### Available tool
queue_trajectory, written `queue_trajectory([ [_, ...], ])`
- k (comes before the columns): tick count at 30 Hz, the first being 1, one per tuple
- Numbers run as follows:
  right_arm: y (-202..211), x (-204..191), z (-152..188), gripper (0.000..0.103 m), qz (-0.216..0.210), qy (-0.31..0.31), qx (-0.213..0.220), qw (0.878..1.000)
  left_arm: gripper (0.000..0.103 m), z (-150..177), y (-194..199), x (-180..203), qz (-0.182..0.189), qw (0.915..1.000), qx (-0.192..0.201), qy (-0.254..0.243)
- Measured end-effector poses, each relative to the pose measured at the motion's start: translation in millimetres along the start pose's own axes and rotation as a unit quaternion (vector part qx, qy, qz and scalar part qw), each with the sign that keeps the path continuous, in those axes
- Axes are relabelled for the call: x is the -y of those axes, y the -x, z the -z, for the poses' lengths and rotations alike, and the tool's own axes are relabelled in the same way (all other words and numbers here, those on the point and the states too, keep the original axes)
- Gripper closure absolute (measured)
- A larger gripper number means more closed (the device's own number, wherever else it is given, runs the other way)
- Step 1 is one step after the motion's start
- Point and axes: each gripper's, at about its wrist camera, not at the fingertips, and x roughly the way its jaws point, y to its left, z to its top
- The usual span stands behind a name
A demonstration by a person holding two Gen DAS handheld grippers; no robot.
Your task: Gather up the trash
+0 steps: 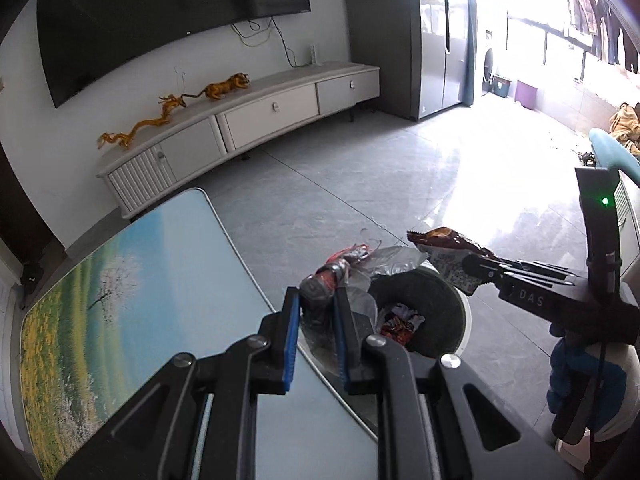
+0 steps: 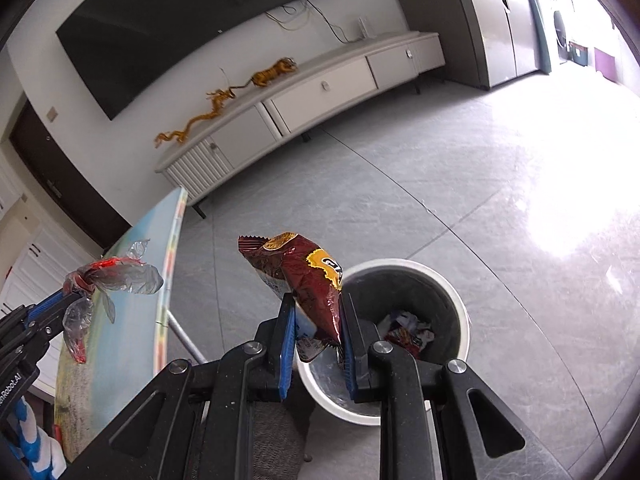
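Both over the trash bin (image 2: 404, 276) beside the bench (image 1: 160, 280): left hand-held gripper (image 1: 318, 312) clamps a crumpled clear wrapper (image 1: 340, 272), right hand-held gripper (image 2: 316, 320) pinches a red snack bag (image 2: 304, 276).

home living room | wall TV (image 1: 160, 12) | TV cabinet (image 1: 248, 120) | fridge (image 1: 440, 32)

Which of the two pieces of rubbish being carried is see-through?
The crumpled clear plastic wrapper with red print, pinched in the left gripper. The right gripper holds an opaque dark red foil snack bag.
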Motion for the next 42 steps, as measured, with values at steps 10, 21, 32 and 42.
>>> queue_trajectory([
  [10, -53.0, 26.4, -0.2, 0.083, 0.056, -0.02, -0.05, 0.997, 0.087, -10.8, -76.5, 17.5, 0.078, 0.9944, -0.071, 0.009],
  [21, -92.0, 48.9, 8.8, 0.052, 0.106, -0.039, -0.087, 0.99, 0.078, -17.7, -135.1, 21.5, 0.144, 0.9808, -0.12, 0.054],
  [32, -61.2, 40.2, 13.5, 0.043, 0.135, -0.035, -0.061, 0.988, 0.051, -18.4, -121.7, 17.8, 0.173, 0.9765, -0.102, 0.079],
  [42, -10.9, -21.6, 13.2, 0.037, 0.111, 0.007, -0.006, 0.994, 0.029, -13.9, -47.7, -6.7, 0.09, 0.9916, -0.019, 0.091],
])
